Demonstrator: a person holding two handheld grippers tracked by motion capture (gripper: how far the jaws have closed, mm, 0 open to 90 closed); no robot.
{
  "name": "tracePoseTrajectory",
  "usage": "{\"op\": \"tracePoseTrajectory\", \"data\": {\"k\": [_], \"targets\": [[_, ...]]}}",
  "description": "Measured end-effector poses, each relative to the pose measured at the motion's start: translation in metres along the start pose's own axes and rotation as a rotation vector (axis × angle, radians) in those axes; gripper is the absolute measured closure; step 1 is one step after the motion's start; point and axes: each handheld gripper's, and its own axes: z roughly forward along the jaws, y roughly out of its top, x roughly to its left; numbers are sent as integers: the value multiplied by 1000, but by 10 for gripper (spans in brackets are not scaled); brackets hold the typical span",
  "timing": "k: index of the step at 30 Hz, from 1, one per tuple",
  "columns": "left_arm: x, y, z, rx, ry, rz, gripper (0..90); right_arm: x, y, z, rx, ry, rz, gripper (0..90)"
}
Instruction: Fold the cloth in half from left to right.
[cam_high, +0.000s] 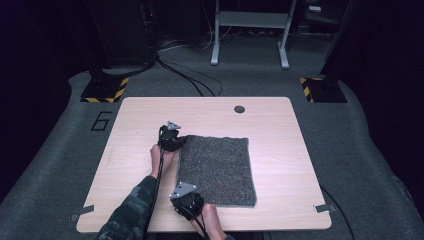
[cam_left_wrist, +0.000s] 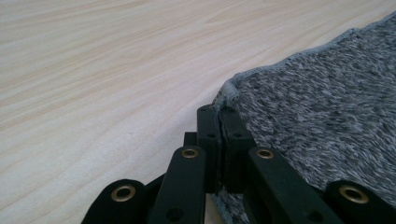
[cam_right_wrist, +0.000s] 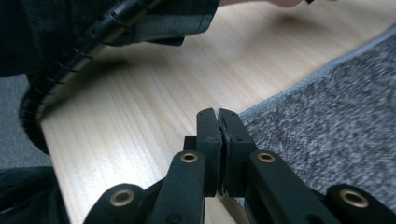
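A grey, speckled cloth (cam_high: 217, 167) lies flat on the right half of the light wooden table (cam_high: 145, 112). My left gripper (cam_high: 180, 141) sits at the cloth's far left corner. In the left gripper view the left gripper (cam_left_wrist: 218, 112) has its jaws together, and the hemmed corner of the cloth (cam_left_wrist: 327, 102) is pinched between the tips. My right gripper (cam_high: 186, 197) covers the cloth's near left corner. The right gripper view shows the right gripper (cam_right_wrist: 218, 114) with its jaws pressed together over the edge of the cloth (cam_right_wrist: 327, 121).
A small dark round hole (cam_high: 239, 109) marks the table's far side. Bare wood lies left of the cloth. A sleeved forearm (cam_high: 132, 207) and its cable (cam_right_wrist: 70, 60) cross the front left. A white stand (cam_high: 250, 30) and floor cables lie beyond the table.
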Motion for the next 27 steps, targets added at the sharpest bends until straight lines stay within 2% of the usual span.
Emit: {"op": "tracePoseTrajectory", "data": {"k": [8, 9, 10, 13, 15, 18, 20, 21, 24, 27], "targets": [[3, 7, -9, 1, 2, -1, 879, -3, 2, -19, -81, 10, 29, 879], [4, 9, -11, 11, -2, 7, 879, -2, 3, -21, -90, 9, 27, 879], [3, 11, -11, -2, 3, -3, 879, -1, 4, -23, -100, 5, 30, 880], [4, 15, -16, -10, 4, -1, 879, 2, 7, -27, -133, 0, 15, 882], [5, 18, -21, -5, 18, 23, 880, 4, 10, -29, -144, 2, 12, 882], [9, 23, -27, -3, 26, 15, 880, 5, 18, -32, -162, 12, -16, 882], [12, 27, -32, -9, 38, 9, 879, 7, 22, -34, -177, 11, -13, 882], [14, 29, -36, -5, 46, 23, 879, 7, 24, -36, -188, 13, -15, 882], [19, 34, -48, -7, 62, 30, 879, 7, 28, -40, -220, 20, -8, 882], [27, 40, -62, -13, 96, 29, 879, 8, 34, -42, -239, 26, -15, 882]]}}
